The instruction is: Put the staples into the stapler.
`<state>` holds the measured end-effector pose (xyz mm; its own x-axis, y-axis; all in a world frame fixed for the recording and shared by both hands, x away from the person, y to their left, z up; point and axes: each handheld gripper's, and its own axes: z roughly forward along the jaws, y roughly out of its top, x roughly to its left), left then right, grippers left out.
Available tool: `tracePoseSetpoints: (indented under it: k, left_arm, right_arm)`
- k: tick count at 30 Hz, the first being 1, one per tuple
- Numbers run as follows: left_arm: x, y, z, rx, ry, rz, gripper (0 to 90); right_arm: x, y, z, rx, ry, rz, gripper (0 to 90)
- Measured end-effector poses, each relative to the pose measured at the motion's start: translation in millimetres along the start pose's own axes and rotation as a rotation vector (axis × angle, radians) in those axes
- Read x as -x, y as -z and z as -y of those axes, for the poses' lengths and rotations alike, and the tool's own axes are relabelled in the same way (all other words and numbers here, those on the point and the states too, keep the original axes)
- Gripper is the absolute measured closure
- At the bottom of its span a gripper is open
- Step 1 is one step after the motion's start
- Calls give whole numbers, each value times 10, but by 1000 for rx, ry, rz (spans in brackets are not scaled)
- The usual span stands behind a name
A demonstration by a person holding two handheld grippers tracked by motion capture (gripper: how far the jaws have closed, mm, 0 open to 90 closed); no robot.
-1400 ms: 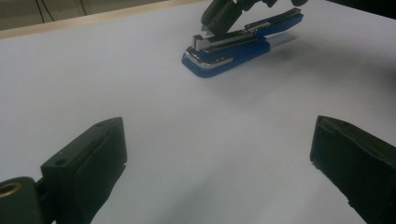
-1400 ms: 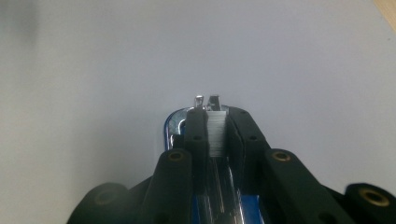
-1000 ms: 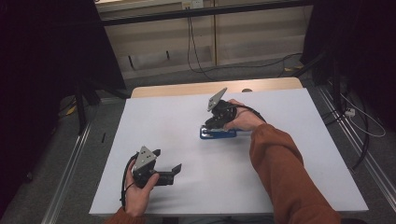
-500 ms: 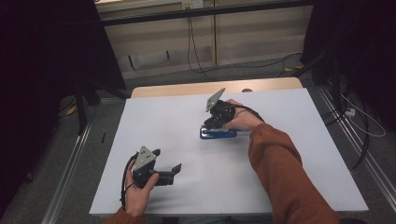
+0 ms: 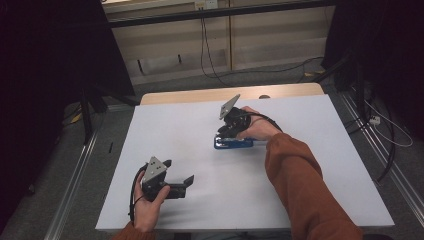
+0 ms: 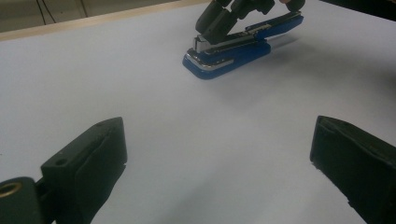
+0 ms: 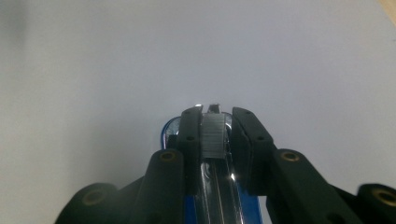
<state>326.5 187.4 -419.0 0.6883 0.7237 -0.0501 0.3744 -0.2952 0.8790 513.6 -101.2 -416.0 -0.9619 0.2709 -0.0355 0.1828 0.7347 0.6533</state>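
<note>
The blue stapler (image 5: 233,143) lies flat on the white surface (image 5: 310,165), a little right of the middle and nearer the far edge than the near one, its long side roughly parallel to the far edge. In the left gripper view its top arm stands lifted off the base, with the silver magazine showing between them and the chrome nose pointing toward that camera.

The right gripper (image 5: 226,134) comes down on the stapler from above. In the right gripper view (image 7: 216,135) its 2 black jaws stand close together on either side of a strip of staples (image 7: 214,136) sitting in the stapler's open channel. The left pad touches the strip; a thin gap shows beside the right pad. The jaws have just been opening a little, with the strip between them. Whether the pads actually press on the strip I cannot tell.

The left gripper (image 5: 181,175) rests low near the near-left corner of the surface, well apart from the stapler, pointing toward the right edge. In the left gripper view (image 6: 219,154) its 2 jaws stand wide apart with nothing between them but bare white surface.
</note>
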Motion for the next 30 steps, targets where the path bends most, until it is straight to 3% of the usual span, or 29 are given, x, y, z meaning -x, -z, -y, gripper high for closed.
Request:
tracePoseSetpoints:
  k: [10,23,30]
  left_arm:
    - [-1,1,1,0,-1,1,40]
    - [0,-1,0,-3,-3,0,40]
    - [-1,-2,1,-5,-4,2,40]
  right_arm:
    - [16,15,16,0,-33,15,678]
    - [8,22,24,-5,-31,-10,783]
    - [8,23,16,-8,-21,-8,791]
